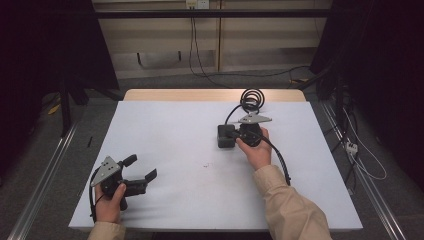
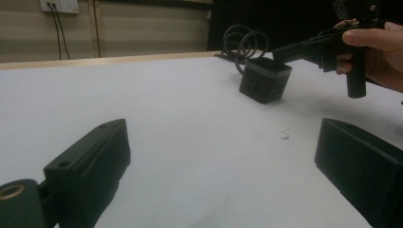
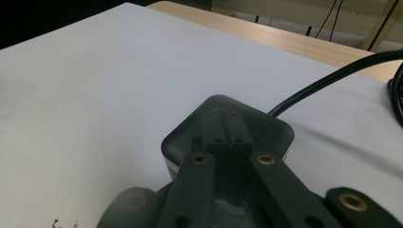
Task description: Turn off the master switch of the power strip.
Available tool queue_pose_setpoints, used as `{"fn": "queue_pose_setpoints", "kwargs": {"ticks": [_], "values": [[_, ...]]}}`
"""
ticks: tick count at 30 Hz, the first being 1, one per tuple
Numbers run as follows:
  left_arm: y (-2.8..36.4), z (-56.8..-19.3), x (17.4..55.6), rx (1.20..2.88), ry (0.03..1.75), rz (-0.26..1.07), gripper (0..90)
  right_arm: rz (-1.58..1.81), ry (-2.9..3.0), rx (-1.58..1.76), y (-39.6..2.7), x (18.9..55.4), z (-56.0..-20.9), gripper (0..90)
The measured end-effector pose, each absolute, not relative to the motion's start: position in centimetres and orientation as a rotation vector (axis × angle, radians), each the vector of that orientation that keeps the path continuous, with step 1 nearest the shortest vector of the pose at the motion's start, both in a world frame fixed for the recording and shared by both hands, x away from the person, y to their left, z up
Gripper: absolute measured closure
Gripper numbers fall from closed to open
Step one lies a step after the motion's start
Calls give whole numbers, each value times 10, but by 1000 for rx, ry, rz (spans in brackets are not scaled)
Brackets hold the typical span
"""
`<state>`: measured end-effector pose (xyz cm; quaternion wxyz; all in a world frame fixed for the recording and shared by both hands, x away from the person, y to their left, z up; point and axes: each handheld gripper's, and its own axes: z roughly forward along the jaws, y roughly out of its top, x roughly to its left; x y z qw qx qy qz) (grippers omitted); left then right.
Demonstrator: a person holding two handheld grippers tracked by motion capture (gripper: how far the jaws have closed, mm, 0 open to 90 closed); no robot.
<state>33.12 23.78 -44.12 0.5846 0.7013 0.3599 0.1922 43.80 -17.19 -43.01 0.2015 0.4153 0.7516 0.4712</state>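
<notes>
Right gripper [image 1: 235, 135], jaws shut and empty, sits atop the black power cube [image 1: 225, 136] mid-frame; press straight down so it doesn't skid. Left gripper [image 1: 141, 168] idles wide open, lower left.

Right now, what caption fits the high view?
Right gripper, jaws shut, over a black cube-shaped power block on the white table; left gripper rests open.

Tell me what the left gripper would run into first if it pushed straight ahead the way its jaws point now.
Most likely the black cube-shaped power block with its coiled cable. The left gripper stands open over bare white table, and its own view shows nothing before the block. Depth is unclear; it might pass slightly beside it.
</notes>
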Motion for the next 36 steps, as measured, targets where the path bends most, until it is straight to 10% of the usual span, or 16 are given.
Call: {"fn": "queue_pose_setpoints", "kwargs": {"ticks": [36], "values": [[236, -440, 329, 1643, 828, 455, 43, 1350, 2080, 1200, -170, 436, -433, 900]]}}
